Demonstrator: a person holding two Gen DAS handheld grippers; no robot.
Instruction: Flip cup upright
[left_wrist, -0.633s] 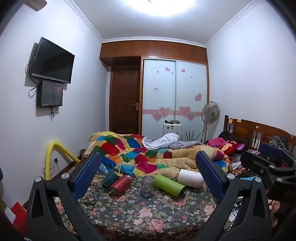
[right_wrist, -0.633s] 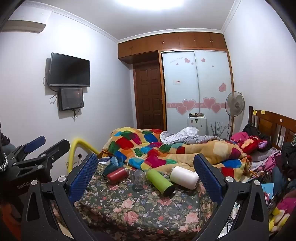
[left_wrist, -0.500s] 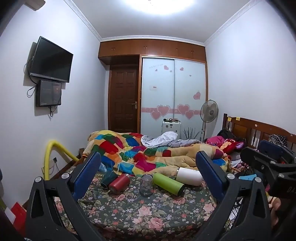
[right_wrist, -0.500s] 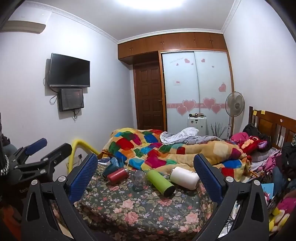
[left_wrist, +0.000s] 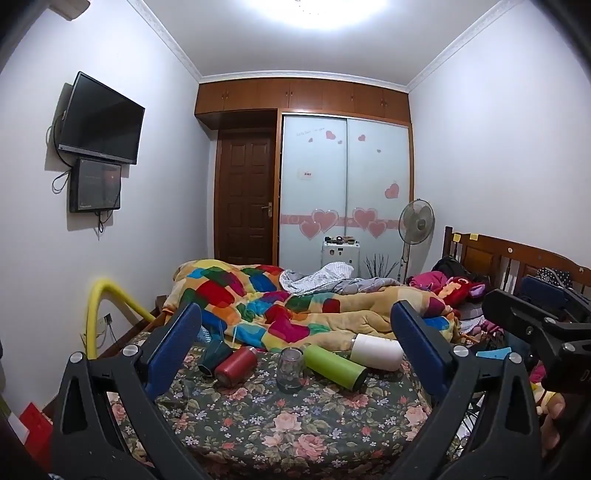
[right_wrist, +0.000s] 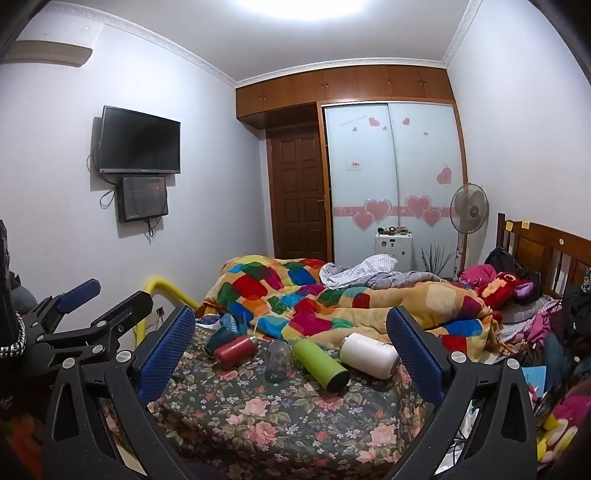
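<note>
Several cups lie on the floral bedsheet (left_wrist: 280, 424). A dark teal cup (left_wrist: 211, 356), a red cup (left_wrist: 236, 365), a green cup (left_wrist: 334, 365) and a white cup (left_wrist: 376, 352) lie on their sides. A clear glass cup (left_wrist: 290, 369) stands between the red and green ones, dark end down. The same row shows in the right wrist view: red (right_wrist: 234, 350), glass (right_wrist: 277, 360), green (right_wrist: 319, 363), white (right_wrist: 369, 354). My left gripper (left_wrist: 295, 332) and my right gripper (right_wrist: 291, 330) are both open, empty and well short of the cups.
A colourful patchwork quilt (left_wrist: 295, 302) is bunched behind the cups. A wooden headboard (left_wrist: 517, 258) and piled clothes are at the right. A yellow tube (left_wrist: 110, 295) arches at the bed's left edge. A standing fan (left_wrist: 415, 225), a wardrobe and a door are at the far wall.
The left wrist view has tilted up a little, so the cups sit slightly lower in it. The right wrist view is almost unchanged. Both grippers stay open.
</note>
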